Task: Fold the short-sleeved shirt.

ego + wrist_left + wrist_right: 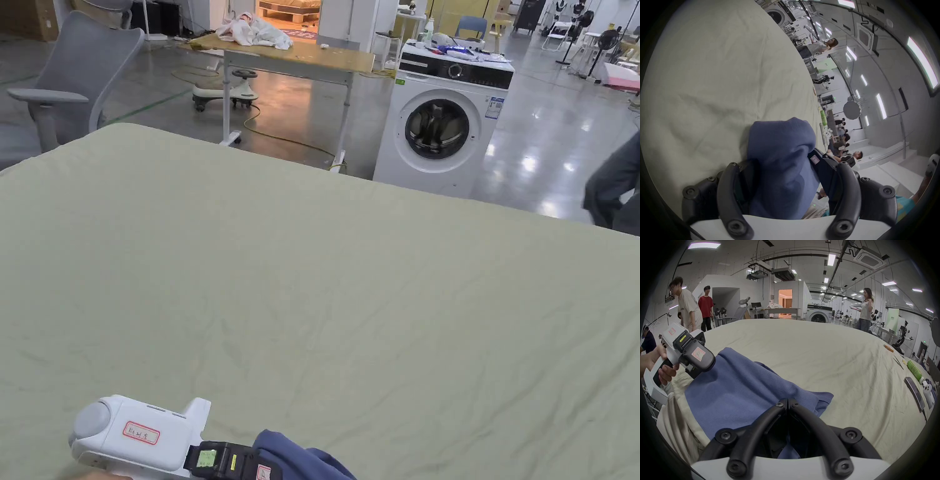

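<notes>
Right gripper view — jaws on shirt (740, 395)

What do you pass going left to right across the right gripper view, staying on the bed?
Left tool held in a hand → blue shirt → right tool, pinching the shirt's fabric → bare bed sheet → dark phone → green bottle.
</notes>
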